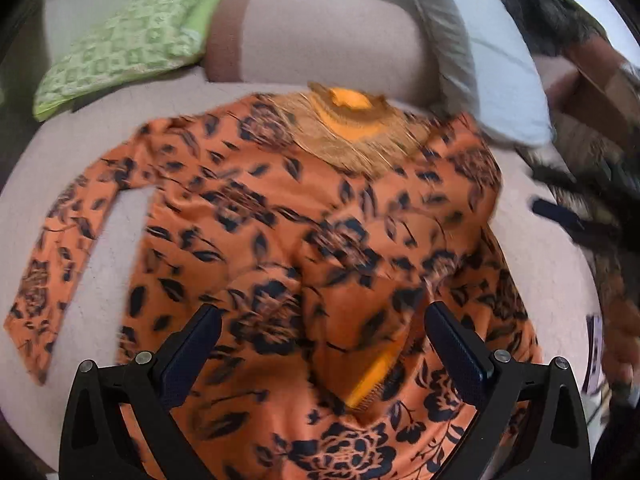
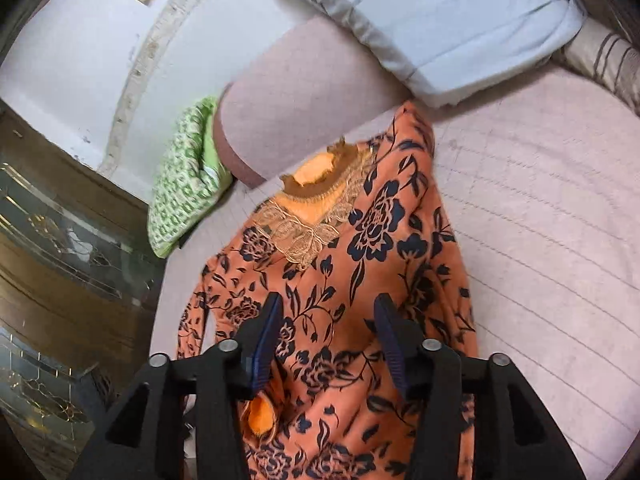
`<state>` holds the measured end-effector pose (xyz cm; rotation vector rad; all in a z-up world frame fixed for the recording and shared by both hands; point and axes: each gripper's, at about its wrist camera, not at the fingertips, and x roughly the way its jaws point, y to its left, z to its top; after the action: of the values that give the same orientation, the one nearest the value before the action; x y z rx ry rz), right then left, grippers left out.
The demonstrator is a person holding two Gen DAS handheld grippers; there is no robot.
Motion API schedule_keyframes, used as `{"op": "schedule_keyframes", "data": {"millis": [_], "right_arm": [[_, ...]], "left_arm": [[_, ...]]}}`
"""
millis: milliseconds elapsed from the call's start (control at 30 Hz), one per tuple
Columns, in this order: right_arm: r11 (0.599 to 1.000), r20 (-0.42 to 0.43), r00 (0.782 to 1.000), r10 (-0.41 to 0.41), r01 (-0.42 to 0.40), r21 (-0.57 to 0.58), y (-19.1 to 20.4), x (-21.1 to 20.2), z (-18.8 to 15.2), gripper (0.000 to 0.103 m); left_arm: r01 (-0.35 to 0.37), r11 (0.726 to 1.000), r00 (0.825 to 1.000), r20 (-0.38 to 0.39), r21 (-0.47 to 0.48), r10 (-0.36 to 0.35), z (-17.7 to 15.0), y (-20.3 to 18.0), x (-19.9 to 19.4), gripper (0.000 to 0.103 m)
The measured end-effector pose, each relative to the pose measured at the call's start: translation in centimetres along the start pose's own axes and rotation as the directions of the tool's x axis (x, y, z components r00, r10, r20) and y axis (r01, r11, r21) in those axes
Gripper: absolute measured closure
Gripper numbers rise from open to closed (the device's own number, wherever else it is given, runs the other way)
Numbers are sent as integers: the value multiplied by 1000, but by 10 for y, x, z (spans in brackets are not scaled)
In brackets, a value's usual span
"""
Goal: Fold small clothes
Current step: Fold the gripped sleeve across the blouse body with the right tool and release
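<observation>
Underneath everything lies a bed [image 2: 540, 240] covered in a pale pink quilted spread that fills the middle and right of the right wrist view. A pink bolster [image 1: 320, 36] lies across the upper centre of the left wrist view, with a green patterned pillow [image 1: 124, 40] at its left end in the upper left and a light blue pillow [image 1: 492, 56] leaning over its right end. In the right wrist view a white wall [image 2: 80, 52] fills the upper left, and a dark wooden cabinet [image 2: 60, 260] with glass panels runs down the left edge. An orange top [image 1: 304, 240] printed with dark flowers and leaves lies flat on the bed, in the centre of both views, its neckline toward the bolster. Golden embroidery [image 2: 308, 236] borders the neck opening. One sleeve [image 1: 56, 248] stretches out to the lower left of the left wrist view; the other side is folded in over the body. The left gripper [image 1: 322, 344] hangs over the lower part of the top, jaws spread wide and holding nothing. The right gripper [image 2: 328, 340] likewise sits above the cloth, jaws apart and empty.
</observation>
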<state>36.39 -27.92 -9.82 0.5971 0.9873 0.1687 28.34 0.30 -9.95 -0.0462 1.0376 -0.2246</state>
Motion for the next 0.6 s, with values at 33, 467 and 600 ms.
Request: {"op": "schedule_keyframes", "data": {"millis": [33,467,600], "right_arm": [[1000,-14,1000,-19,19,-11,2,9,1,36],[994,-7,997,-83,83,76,-25,45,-1,87],[996,-8,998,-56,56,74,-23,37,-3,98]], "left_arm": [[9,1000,1000,-7,24,-9,-4,-5,5,1],[-11,998,1000,7,-60,11,-15,3,28,90],[207,935,977,114,-287,-181,-14,59,-21,95]]}}
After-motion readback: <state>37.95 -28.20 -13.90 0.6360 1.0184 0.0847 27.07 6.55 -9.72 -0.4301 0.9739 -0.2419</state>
